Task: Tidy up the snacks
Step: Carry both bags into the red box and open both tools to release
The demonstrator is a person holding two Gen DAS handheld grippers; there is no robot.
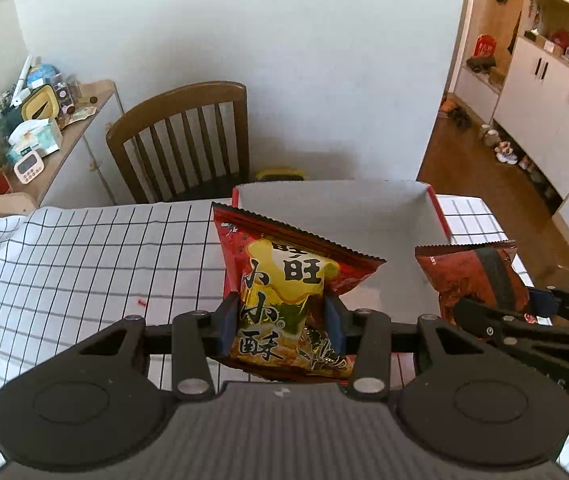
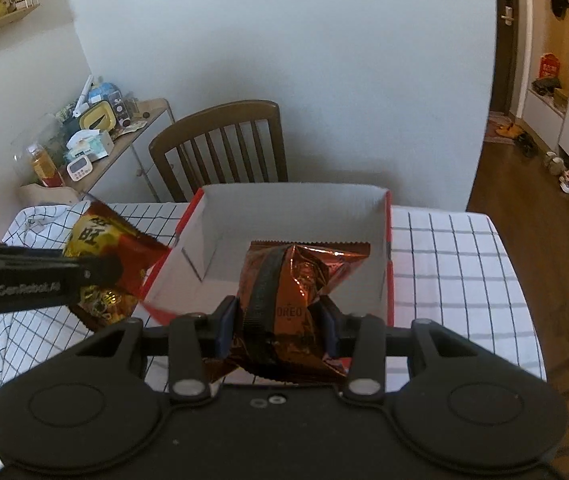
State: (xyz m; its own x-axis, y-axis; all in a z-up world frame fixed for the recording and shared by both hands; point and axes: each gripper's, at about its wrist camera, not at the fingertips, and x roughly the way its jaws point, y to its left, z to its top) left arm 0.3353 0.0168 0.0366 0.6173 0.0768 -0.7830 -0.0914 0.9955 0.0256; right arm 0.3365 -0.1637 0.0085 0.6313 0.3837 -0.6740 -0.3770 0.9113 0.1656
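snacks hung clenched in both tongs: left gripper [image 1: 282, 320] held the yellow-red packet [image 1: 284, 300] beside the box's [image 2: 388, 248] left wall; right gripper [image 2: 276, 320] held the oreo packet [image 2: 284, 292] over its near edge.

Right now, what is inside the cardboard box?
The box shows only bare white walls and floor; the Oreo bag held in front hides its near floor.

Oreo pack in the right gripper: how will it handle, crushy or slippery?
Oreo pack is probably soft: its foil creases where the right gripper pinches it. Glossy film may slip. It likely weighs little, since it hangs above the box without sagging much.
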